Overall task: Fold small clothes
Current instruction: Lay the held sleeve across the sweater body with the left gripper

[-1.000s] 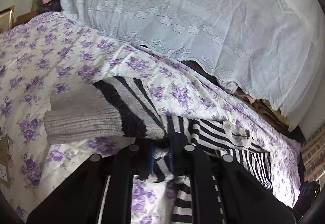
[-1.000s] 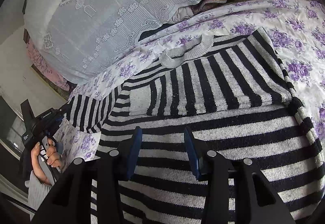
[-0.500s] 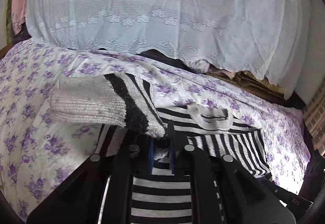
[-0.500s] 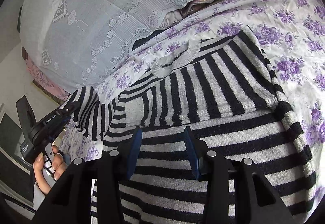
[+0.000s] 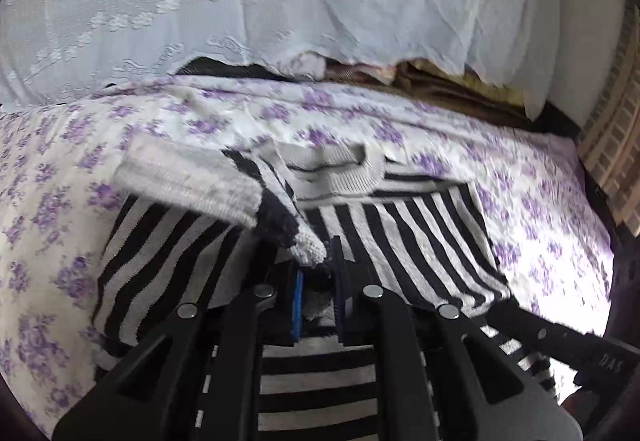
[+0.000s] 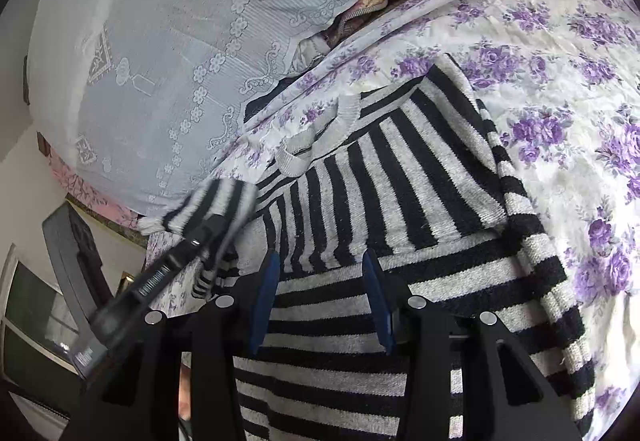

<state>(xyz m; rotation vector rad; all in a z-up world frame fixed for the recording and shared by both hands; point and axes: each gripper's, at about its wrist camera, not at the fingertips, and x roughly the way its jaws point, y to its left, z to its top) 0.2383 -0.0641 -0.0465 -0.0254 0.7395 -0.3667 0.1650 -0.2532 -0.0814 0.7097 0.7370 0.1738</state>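
The left gripper [image 5: 316,297] is pinching the sleeve [image 5: 224,193] near its cuff, while the right gripper [image 6: 320,301] is hovering with jaws apart over the striped sweater [image 6: 400,193], which is lying on the floral bedsheet [image 6: 560,61]. The knit is looking soft, thick and floppy, probably draping wherever unsupported, so cuffs and hems are likely offering the firmest pinch.

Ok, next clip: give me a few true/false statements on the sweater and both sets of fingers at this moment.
1. The left gripper is shut on the sleeve. True.
2. The right gripper grips the sweater. False: its fingers stand apart above the striped knit, pinching nothing.
3. The sweater lies on a purple-flowered sheet. True.
4. The sweater is plain grey. False: black and grey stripes.
5. The collar points away from the person. True.
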